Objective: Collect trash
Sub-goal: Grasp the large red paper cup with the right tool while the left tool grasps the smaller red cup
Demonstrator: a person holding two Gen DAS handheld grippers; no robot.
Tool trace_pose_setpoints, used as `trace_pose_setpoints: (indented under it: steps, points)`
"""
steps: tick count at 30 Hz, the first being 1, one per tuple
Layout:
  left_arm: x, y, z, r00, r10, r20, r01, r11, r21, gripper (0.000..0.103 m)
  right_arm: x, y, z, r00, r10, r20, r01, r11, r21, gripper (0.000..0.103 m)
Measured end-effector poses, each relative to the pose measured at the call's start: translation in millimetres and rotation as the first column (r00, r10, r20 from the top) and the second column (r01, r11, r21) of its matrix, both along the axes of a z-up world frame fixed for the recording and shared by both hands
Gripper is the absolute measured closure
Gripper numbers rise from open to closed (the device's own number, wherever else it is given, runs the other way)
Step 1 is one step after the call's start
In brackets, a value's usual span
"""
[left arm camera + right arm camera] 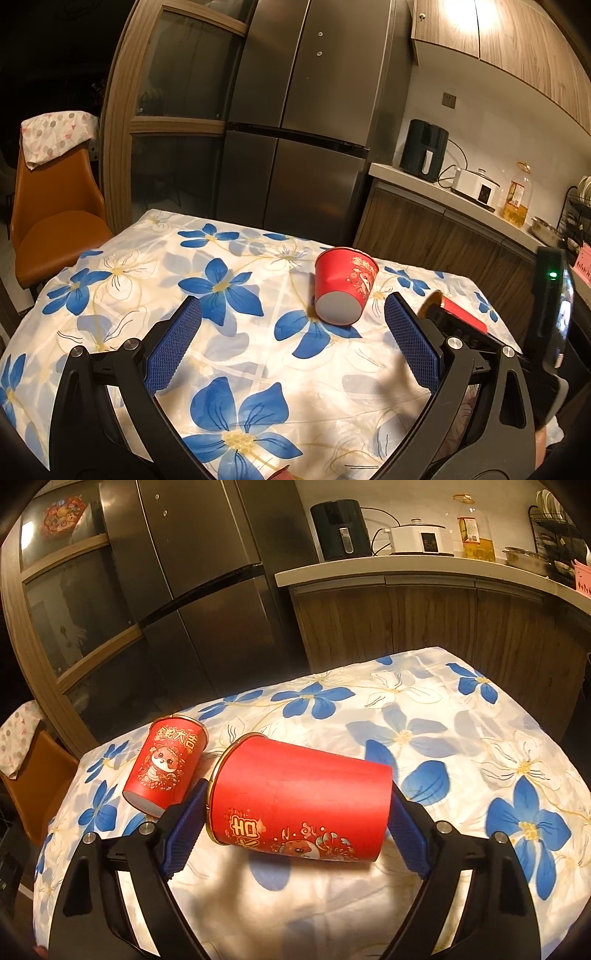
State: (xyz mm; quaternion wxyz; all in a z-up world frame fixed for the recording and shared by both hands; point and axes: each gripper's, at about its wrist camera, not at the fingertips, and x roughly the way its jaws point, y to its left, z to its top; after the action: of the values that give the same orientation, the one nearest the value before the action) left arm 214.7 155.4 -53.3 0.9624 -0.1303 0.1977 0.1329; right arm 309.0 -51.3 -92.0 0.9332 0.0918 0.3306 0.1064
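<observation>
On the flowered desk [110, 295], in the left view, the left hand-held gripper [291, 343] stood open and empty, short of a fallen red cup [343, 288]. From the right view, the right hand-held gripper [295, 823] straddled a second cup [299, 801] lengthwise, its pads seemingly touching the rim and base; a firm squeeze seemed due next, then a lift.

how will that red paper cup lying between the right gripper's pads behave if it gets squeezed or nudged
The red paper cup lies on its side on the flowered tablecloth, so a nudge would probably roll it in a curve, since it tapers. It looks like thin, empty paper: likely light and easily crushed. The right gripper spans it rim to base, its stiffer direction.
</observation>
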Motion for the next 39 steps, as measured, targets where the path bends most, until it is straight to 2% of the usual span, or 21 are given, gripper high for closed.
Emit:
trace_pose_setpoints:
  steps: [12,18,29,31,33,39]
  points:
    - [12,-20,1,1.0,-0.019,-0.005,0.019,0.999,0.035,0.005,-26,-41,19,0.998,0.013,0.057,-0.014,0.999,0.033,0.017]
    - [47,-38,-1,0.998,-0.062,0.008,0.061,0.996,0.068,0.005,-36,-70,30,0.996,-0.008,0.089,0.004,0.999,0.054,0.017]
    - [119,-42,-26,0.989,-0.101,-0.112,0.106,0.994,0.04,0.006,-47,-101,47,0.99,-0.03,0.139,0.022,0.998,0.064,0.017]
    - [128,-38,-32,0.984,-0.107,-0.145,0.111,0.994,0.017,0.01,-48,-103,50,0.989,-0.029,0.144,0.02,0.998,0.063,0.017]
    - [135,-35,-37,0.979,-0.11,-0.171,0.11,0.994,-0.008,0.021,-49,-105,52,0.988,-0.028,0.149,0.018,0.998,0.065,0.017]
    - [143,-27,-49,0.969,-0.132,-0.21,0.121,0.99,-0.066,0.042,-50,-105,52,0.989,-0.025,0.148,0.015,0.998,0.067,0.017]
